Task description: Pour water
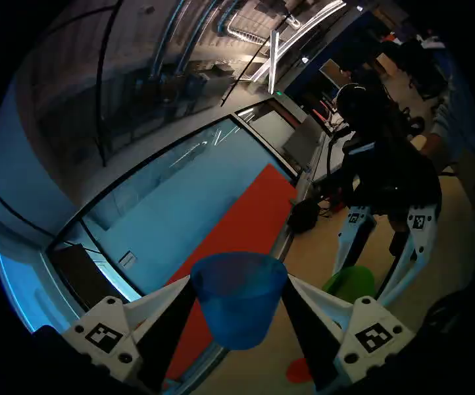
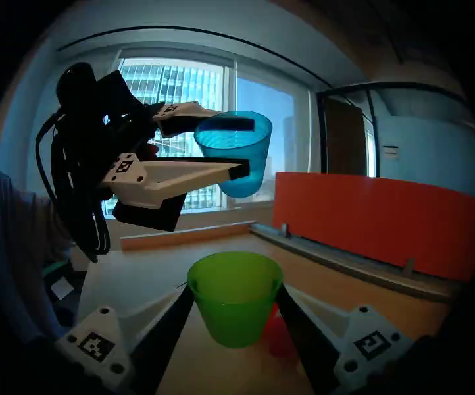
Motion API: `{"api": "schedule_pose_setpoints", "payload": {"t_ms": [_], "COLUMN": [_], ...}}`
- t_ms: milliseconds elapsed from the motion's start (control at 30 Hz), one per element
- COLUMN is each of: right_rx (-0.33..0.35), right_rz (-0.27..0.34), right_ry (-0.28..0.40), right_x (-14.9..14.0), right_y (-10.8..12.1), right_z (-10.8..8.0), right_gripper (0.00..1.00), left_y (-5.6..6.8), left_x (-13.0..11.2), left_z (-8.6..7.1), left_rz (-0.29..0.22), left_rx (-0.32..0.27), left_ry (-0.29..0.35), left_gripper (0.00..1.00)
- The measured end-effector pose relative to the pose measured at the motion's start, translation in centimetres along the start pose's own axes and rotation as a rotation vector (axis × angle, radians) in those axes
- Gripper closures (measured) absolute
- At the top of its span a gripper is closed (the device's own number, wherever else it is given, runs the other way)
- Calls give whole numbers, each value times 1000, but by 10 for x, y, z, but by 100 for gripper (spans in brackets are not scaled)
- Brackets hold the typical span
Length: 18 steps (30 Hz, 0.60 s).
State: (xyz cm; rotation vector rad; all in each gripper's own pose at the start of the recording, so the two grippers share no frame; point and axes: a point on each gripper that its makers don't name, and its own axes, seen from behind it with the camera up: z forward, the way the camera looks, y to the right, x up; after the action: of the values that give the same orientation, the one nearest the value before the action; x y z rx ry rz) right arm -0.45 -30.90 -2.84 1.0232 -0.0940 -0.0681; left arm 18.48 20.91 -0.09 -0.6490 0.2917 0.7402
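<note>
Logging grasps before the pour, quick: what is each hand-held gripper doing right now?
Left hand-held gripper: closed on the blue cup.
Right hand-held gripper: closed on the green cup.

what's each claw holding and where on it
The left claw grips the blue cup by its side walls; the right claw grips the green cup the same way.

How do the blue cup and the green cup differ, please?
Colour: the blue cup is translucent blue, the green cup green. Holder: the left gripper grips the blue cup, the right gripper the green cup. Height: the blue cup sits higher than the green cup. Both are tapered, upright.
</note>
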Motion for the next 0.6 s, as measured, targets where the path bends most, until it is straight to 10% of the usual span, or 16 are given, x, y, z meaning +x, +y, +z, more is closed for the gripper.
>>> {"api": "schedule_pose_setpoints", "payload": {"t_ms": [600], "right_rx": [3], "right_rz": [1], "right_ry": [8], "right_x": [2], "right_y": [1], "right_z": [2], "right_gripper": [10], "left_y": [-1], "left_x": [2], "left_z": [12], "left_rz": [195], "left_rx": [23], "left_ry": [-19], "left_gripper": [14]}}
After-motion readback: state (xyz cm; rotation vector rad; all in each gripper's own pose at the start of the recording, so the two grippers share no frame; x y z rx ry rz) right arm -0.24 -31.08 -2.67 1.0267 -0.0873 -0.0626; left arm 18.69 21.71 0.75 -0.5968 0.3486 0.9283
